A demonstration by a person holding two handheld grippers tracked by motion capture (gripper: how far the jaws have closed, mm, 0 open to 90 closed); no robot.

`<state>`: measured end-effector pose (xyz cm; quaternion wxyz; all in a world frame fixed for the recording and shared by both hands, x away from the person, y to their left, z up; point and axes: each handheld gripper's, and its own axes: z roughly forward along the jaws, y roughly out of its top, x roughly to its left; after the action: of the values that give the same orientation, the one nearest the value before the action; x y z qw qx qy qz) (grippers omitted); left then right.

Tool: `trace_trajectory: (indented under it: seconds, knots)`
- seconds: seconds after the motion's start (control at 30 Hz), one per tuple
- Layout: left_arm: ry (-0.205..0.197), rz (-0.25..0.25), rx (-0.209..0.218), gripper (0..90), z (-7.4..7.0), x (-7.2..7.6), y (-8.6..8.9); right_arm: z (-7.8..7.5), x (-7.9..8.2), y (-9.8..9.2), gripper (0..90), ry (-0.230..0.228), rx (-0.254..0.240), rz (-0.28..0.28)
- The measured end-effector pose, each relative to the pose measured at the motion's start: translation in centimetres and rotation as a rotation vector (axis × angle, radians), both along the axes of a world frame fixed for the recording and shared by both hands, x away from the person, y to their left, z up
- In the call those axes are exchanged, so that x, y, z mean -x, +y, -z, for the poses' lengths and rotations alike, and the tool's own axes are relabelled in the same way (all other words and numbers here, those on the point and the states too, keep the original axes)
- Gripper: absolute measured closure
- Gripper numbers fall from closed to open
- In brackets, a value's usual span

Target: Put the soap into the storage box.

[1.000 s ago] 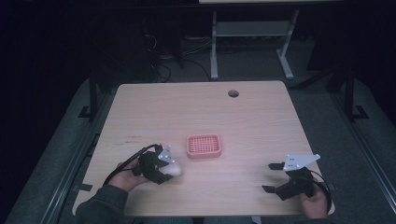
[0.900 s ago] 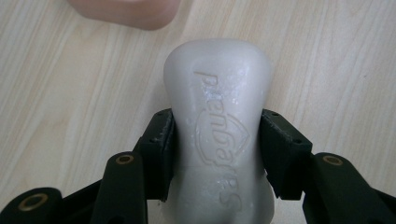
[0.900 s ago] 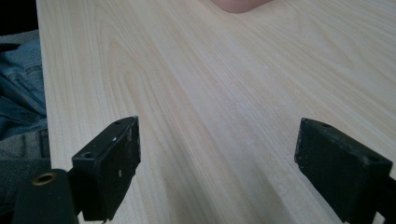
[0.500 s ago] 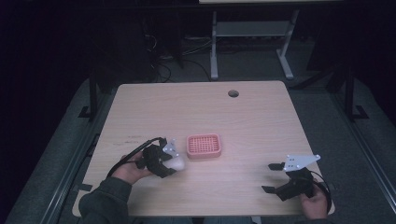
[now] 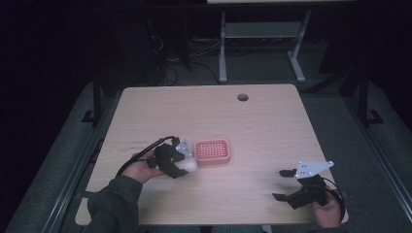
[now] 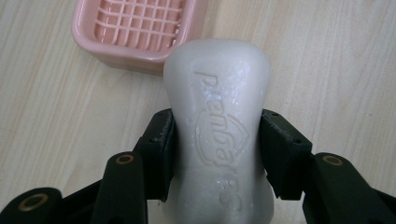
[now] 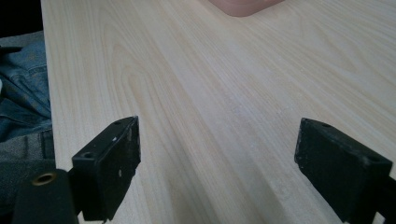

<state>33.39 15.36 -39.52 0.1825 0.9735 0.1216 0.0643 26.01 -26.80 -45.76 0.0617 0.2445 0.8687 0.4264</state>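
Note the left tongs (image 6: pixel 217 140), clenched on the white soap bar (image 6: pixel 218 88) across its narrowed waist; gripped there, probably, so that the pads seat in the hollow and cannot slide along a slick surface. Observe the embossed face turned up toward the left gripper view and the far end of the bar projecting well past the pads, left free, in all likelihood, to go down first. Locate the bar left of centre on the near half of the tabletop (image 5: pixel 252 126), apparently carried clear of the wood, just beside the left wall of the pink soap dish (image 5: pixel 212 161) and overlapping its near corner in the left gripper view; whether touching the rim, cannot tell. Read the ribbed grid in the dish as a drain rest, empty and facing up, hence ready to receive the bar flat. Judge the step in hand as transfer of the bar into the dish: not yet done. For the next move, expect a need to lift over the wall, square the long side with the dish and lower before easing the grip. Watch for slip or rotation between the pads, given the wet-looking sheen. Find the right tongs (image 5: pixel 279 184) released, with nothing between the pads, parked at the near right edge, well apart from the dish; kept there, presumably, out of the transfer path and available to steady the dish if pushed.
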Motion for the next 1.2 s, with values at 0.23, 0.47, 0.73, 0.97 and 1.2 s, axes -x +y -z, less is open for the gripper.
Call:
trace_trajectory:
  seconds: [0.23,0.47,0.73,0.97,1.2]
  knots:
    - [0.003,0.009,0.003,49.5,-0.4,-0.5,-0.5,0.0,0.1,-0.1,14.1,-0.009,-0.002,0.004]
    - [0.011,0.019,-0.001,49.5,-0.5,-1.2,-0.9,0.0,0.1,-0.1,14.1,-0.008,-0.002,0.003]
    - [0.018,0.027,-0.004,49.5,-0.4,-1.8,-1.6,0.0,0.1,-0.2,14.1,-0.008,-0.003,0.008]
    - [0.011,0.033,0.000,49.5,-0.6,-2.4,-2.2,0.0,0.1,-0.2,14.0,-0.007,-0.007,0.007]
    - [0.010,0.043,0.003,49.5,-0.6,-2.7,-2.8,0.1,0.2,-0.3,14.1,-0.009,-0.008,0.010]
